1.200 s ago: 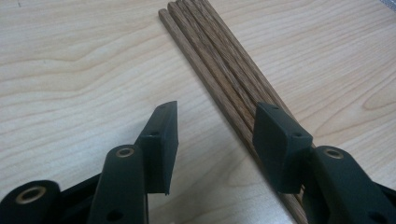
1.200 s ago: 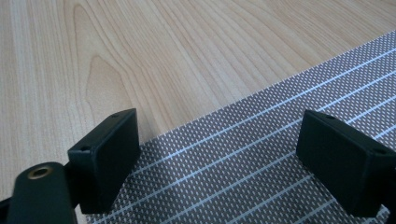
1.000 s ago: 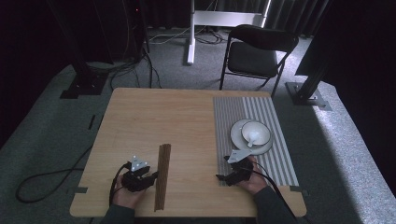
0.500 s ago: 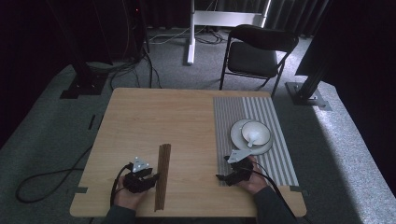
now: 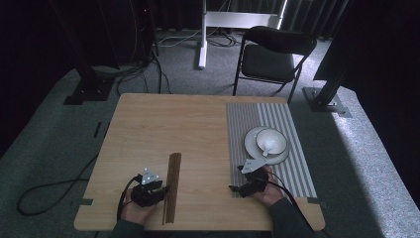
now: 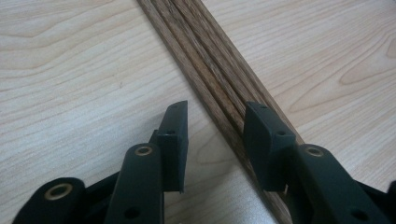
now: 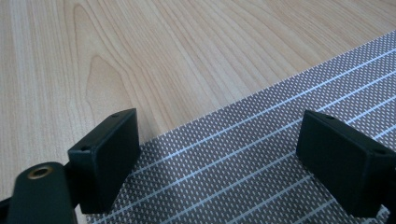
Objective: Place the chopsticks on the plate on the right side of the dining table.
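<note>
Black claw (image 6: 215,135) pads with brass-ringed pivots, grey three-cornered plates, trailing black cables, dark sleeves

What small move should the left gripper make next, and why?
Probably shift a little toward the sticks and then close. The left gripper is open and low over the table, but the bundle runs under its one jaw rather than through the gap, so closing now would likely miss it. The right gripper waits open over the mat.

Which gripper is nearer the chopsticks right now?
Left. The left gripper has open jaws straddling the chopsticks; the right gripper sits apart at the placemat's edge.
</note>
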{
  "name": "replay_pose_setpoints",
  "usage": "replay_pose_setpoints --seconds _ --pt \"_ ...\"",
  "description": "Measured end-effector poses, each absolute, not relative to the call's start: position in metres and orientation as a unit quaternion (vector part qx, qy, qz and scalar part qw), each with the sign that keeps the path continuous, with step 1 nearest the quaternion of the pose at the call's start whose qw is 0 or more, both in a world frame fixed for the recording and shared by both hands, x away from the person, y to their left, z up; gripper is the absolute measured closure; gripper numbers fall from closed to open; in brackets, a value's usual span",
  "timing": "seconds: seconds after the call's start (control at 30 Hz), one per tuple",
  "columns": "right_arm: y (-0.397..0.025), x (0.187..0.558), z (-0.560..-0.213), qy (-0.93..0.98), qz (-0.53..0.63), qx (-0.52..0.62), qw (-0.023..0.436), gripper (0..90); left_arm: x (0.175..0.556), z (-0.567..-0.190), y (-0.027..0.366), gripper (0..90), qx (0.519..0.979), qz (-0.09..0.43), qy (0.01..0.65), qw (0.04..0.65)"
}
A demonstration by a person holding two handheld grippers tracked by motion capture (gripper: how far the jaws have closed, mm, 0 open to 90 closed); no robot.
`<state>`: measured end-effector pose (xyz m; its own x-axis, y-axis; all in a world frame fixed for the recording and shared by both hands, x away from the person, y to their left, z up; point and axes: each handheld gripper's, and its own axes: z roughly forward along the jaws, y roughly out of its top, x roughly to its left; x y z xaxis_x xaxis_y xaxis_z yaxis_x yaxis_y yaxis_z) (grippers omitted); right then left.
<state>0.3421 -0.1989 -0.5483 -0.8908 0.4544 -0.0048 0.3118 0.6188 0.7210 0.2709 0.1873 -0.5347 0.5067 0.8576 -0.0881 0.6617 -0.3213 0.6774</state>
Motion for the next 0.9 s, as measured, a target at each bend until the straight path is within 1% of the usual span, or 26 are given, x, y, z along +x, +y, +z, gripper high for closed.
replay_pose_setpoints --seconds 0.1,0.23,0.4,0.5,0.63,0.7,0.9 --pt "-0.199 0.342 -0.548 0.895 0.380 0.214 0.094 12.6 0.270 -0.535 0.187 64.4 0.798 0.147 0.478 0.336" --pt "-0.199 0.342 -0.548 0.895 0.381 0.214 0.094 12.6 0.270 -0.534 0.187 70.7 0.796 0.154 0.484 0.329" --pt "-0.199 0.342 -0.548 0.895 0.381 0.214 0.094 12.8 0.271 -0.533 0.188 76.2 0.789 0.171 0.499 0.315" --pt "-0.199 0.340 -0.548 0.894 0.382 0.215 0.095 16.2 0.274 -0.533 0.189 79.3 0.785 0.175 0.507 0.309" --pt "-0.199 0.338 -0.547 0.894 0.383 0.211 0.100 16.9 0.277 -0.533 0.191 81.8 0.782 0.180 0.513 0.304" --pt "-0.199 0.337 -0.547 0.895 0.385 0.206 0.092 17.0 0.278 -0.533 0.193 82.9 0.779 0.182 0.517 0.304" --pt "-0.202 0.331 -0.542 0.895 0.395 0.189 0.089 17.1 0.285 -0.532 0.200 84.1 0.781 0.194 0.518 0.292"
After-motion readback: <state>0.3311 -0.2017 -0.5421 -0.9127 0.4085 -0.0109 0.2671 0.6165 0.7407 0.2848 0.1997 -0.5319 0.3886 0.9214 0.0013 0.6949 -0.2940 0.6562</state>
